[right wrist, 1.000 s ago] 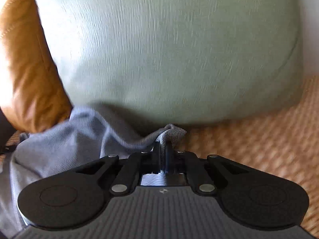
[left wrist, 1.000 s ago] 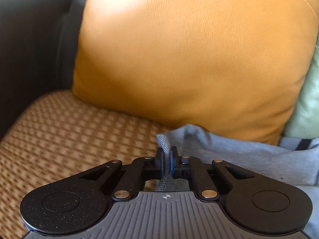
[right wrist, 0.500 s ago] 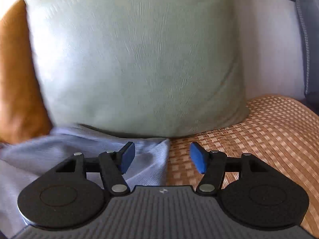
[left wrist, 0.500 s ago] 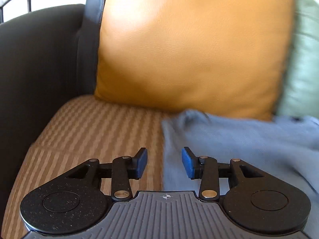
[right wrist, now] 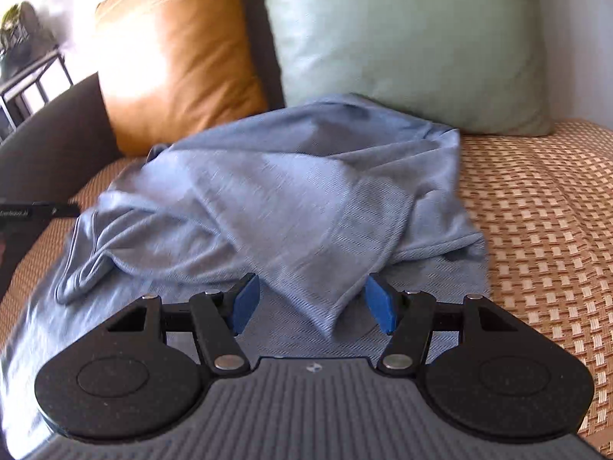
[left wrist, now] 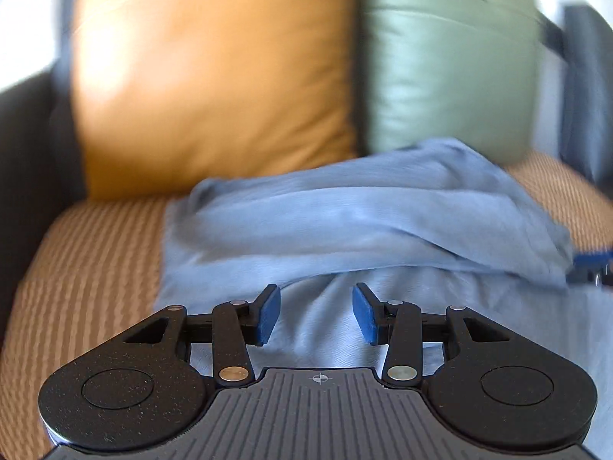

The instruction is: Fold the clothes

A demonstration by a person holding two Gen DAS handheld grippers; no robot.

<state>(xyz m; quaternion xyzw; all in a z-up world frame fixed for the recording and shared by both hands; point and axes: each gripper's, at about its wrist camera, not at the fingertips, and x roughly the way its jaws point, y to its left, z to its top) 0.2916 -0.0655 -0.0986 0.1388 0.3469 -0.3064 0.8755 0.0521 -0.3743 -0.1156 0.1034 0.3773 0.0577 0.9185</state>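
Note:
A blue-grey garment lies on the woven seat, its far part folded over in a loose heap toward the cushions. My left gripper hovers over the garment's near flat layer; its jaws are opening and hold nothing. In the right wrist view the same garment shows a folded corner hanging down toward my right gripper, which is open, with its pads apart from the cloth. A blue tip of the right gripper shows at the left view's right edge.
An orange cushion and a pale green cushion lean against the sofa back behind the garment. Woven seat mat lies bare to the right. A dark armrest bounds the left, with a small side table beyond.
Both grippers let go of the garment's corners, opened, and pulled back from the cushions. The released cloth dropped onto the seat in a folded heap.

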